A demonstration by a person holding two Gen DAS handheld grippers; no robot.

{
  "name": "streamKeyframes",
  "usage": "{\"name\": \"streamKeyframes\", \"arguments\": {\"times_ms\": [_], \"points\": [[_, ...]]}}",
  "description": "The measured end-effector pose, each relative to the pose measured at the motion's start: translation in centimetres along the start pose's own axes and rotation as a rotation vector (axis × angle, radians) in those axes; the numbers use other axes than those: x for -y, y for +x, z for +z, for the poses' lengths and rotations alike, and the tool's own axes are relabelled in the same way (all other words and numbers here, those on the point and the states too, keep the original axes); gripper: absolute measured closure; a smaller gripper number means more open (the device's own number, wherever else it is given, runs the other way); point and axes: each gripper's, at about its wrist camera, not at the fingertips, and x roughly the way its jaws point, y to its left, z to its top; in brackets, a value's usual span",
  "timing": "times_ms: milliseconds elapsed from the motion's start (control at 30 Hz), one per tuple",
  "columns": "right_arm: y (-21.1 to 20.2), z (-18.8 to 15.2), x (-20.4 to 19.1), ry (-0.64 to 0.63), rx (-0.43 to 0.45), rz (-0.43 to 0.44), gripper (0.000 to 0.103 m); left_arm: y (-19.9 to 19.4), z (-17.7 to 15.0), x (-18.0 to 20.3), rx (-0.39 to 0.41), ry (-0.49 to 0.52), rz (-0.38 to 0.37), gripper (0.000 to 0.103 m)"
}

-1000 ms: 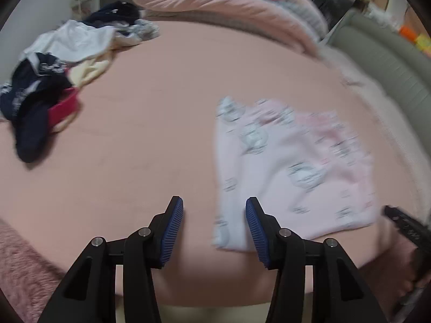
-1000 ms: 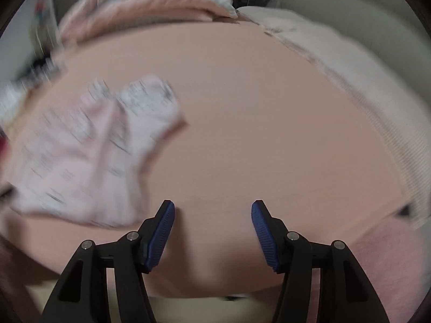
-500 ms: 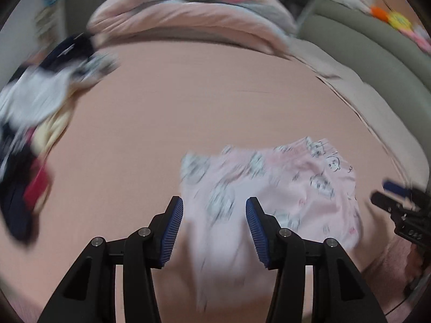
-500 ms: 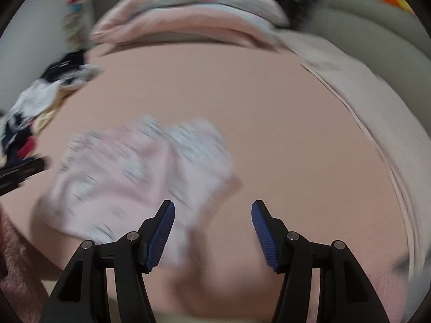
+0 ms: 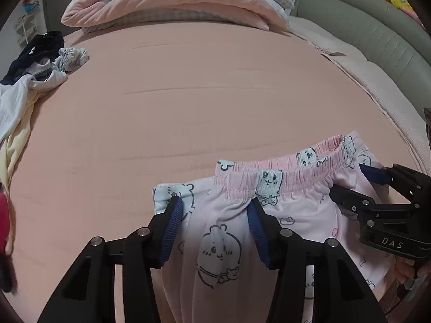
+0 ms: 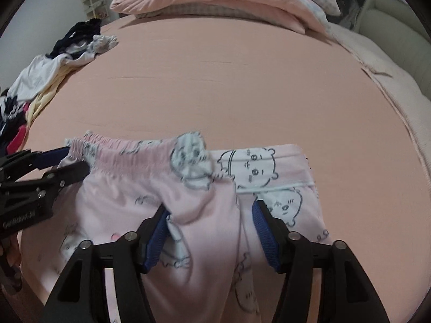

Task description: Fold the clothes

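Two hand-held black grippers meet over one garment: pale pink cotton shorts with a gathered elastic waistband and cartoon animal prints point(image 5: 293, 204), lying at the near edge of a bed covered by a salmon-pink sheet point(image 5: 204, 86). The left gripper point(image 5: 214, 228) has its blue-padded fingers point(image 5: 172, 223) wide apart, straddling the cloth just below the waistband without pinching it. The right gripper point(image 6: 210, 230) likewise stands spread, fabric bunched up between its fingers point(image 6: 156, 231); neither pad visibly presses the cloth. Each gripper appears in the other's view at the waistband's far end.

Beyond the shorts the sheet lies open and nearly smooth. A loose heap of white, navy, cream and red clothes point(image 5: 24, 86) sits along the left edge. A folded pink quilt point(image 5: 177, 2) lies at the head, and a grey-green padded headboard point(image 5: 377, 27) runs along the right.
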Motion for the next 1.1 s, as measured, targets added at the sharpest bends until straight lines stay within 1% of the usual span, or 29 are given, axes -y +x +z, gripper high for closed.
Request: {"name": "streamKeyframes", "arguments": {"times_ms": [67,133,167,200,267,300,367,467,533,600,633,667,700,733,767,833,967,1033,1100], "points": [[-0.7,0.4,0.0,-0.007,-0.003,-0.004,0.04,-0.6,0.5,-0.1,-0.01,-0.018,-0.002,0.055],[-2.9,0.4,0.2,0.001,0.042,0.0,0.04,-2.4,0.3,-0.2,0.018,-0.045,-0.001,0.055],[-4.1,0.3,0.3,0.008,0.067,0.005,0.04,-3.3,0.1,-0.2,0.028,-0.049,0.013,0.055],[-5.0,0.0,0.5,0.019,0.076,0.008,0.04,-3.5,-0.3,-0.3,0.019,-0.053,0.027,0.054],[-6.0,-0.7,1.3,0.055,0.066,-0.001,0.038,-4.1,-1.0,-0.6,0.001,-0.06,0.053,0.052],[-6.2,-1.2,1.7,0.073,0.055,-0.003,0.038,-4.3,-1.3,-0.7,-0.008,-0.064,0.066,0.052],[-5.4,-2.0,2.3,0.092,0.026,0.005,0.038,-4.0,-1.9,-1.1,-0.023,-0.066,0.095,0.052],[-4.4,-3.7,3.1,0.079,-0.022,-0.042,0.038,-3.5,-2.9,-1.7,-0.047,-0.069,0.139,0.052],[-4.4,-4.2,4.0,0.1,-0.027,-0.049,0.038,-3.2,-3.5,-2.1,-0.06,-0.073,0.166,0.051],[-5.1,-4.4,5.2,0.16,-0.022,-0.039,0.038,-3.6,-3.9,-3.2,-0.051,-0.113,0.166,0.051],[-5.7,-4.5,5.6,0.184,-0.011,-0.046,0.038,-4.1,-4.0,-3.7,-0.035,-0.136,0.185,0.051],[-6.7,-4.6,6.0,0.204,0.02,-0.047,0.038,-4.8,-4.3,-4.2,-0.011,-0.164,0.203,0.051],[-7.6,-4.7,6.2,0.219,0.055,-0.028,0.036,-5.3,-4.5,-4.8,0.002,-0.197,0.166,0.051],[-8.1,-4.7,6.5,0.233,0.073,-0.005,0.036,-5.8,-4.8,-5.5,0.015,-0.23,0.129,0.051],[-8.3,-4.8,6.7,0.247,0.07,0.026,0.036,-6.2,-5.0,-6.0,0.025,-0.261,0.089,0.051],[-7.4,-4.6,6.8,0.26,0.026,0.066,0.035,-6.0,-5.5,-6.6,0.0,-0.292,-0.016,0.051],[-5.4,-5.4,6.8,0.278,-0.057,0.076,0.035,-5.0,-6.3,-5.8,-0.039,-0.275,-0.127,0.051],[-5.3,-5.4,6.4,0.256,-0.059,0.068,0.032,-4.5,-6.7,-5.0,-0.051,-0.259,-0.121,0.051],[-5.1,-5.4,5.9,0.233,-0.061,0.06,0.031,-4.4,-6.9,-4.5,-0.039,-0.239,-0.115,0.051]]}}
